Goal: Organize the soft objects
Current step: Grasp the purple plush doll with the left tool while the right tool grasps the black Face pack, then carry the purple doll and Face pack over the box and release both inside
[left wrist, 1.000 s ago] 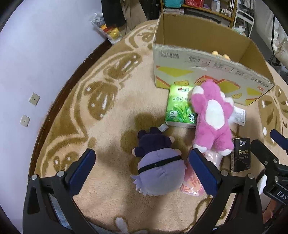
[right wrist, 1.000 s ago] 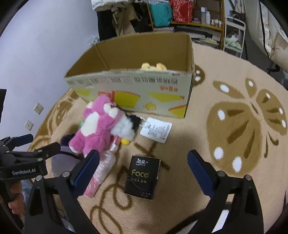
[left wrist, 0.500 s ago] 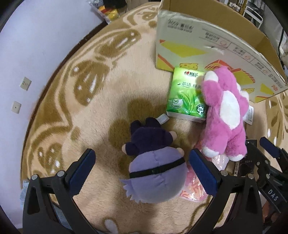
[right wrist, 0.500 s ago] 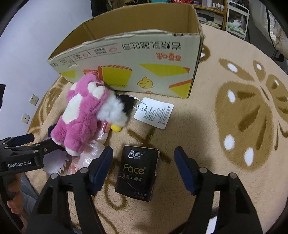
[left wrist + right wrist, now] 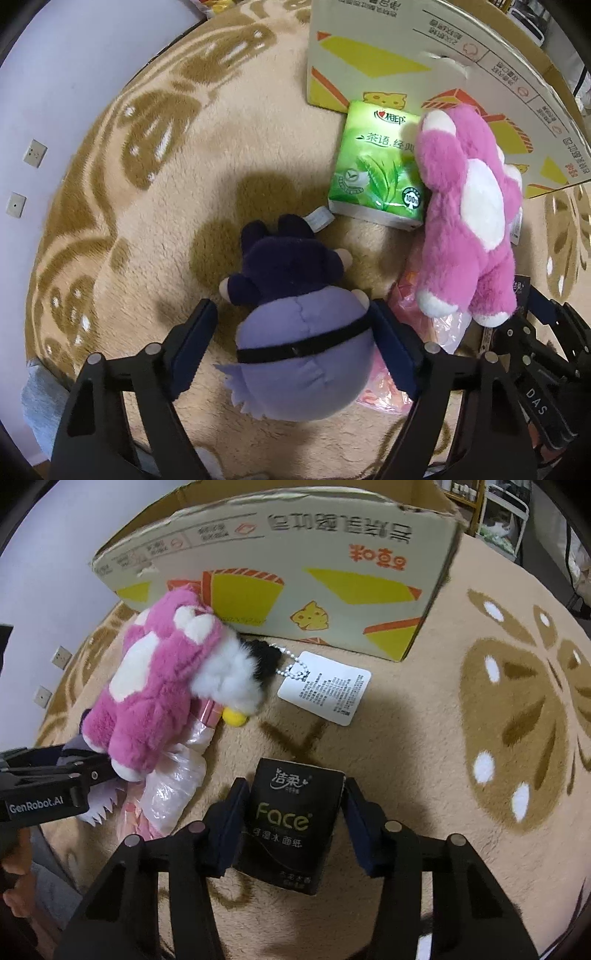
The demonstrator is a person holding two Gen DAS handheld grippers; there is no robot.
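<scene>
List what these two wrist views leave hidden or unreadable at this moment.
- Cardboard box interior: both views, hidden by its near wall.
- Pink packet: left wrist view, mostly covered by the pink plush and purple plush.
- Hang tag print: right wrist view, too small.
- Black tissue pack: left wrist view, behind the pink plush.

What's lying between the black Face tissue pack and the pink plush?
In the right wrist view, bare rug and a crinkled clear plastic bag separate the black Face tissue pack from the pink plush.
</scene>
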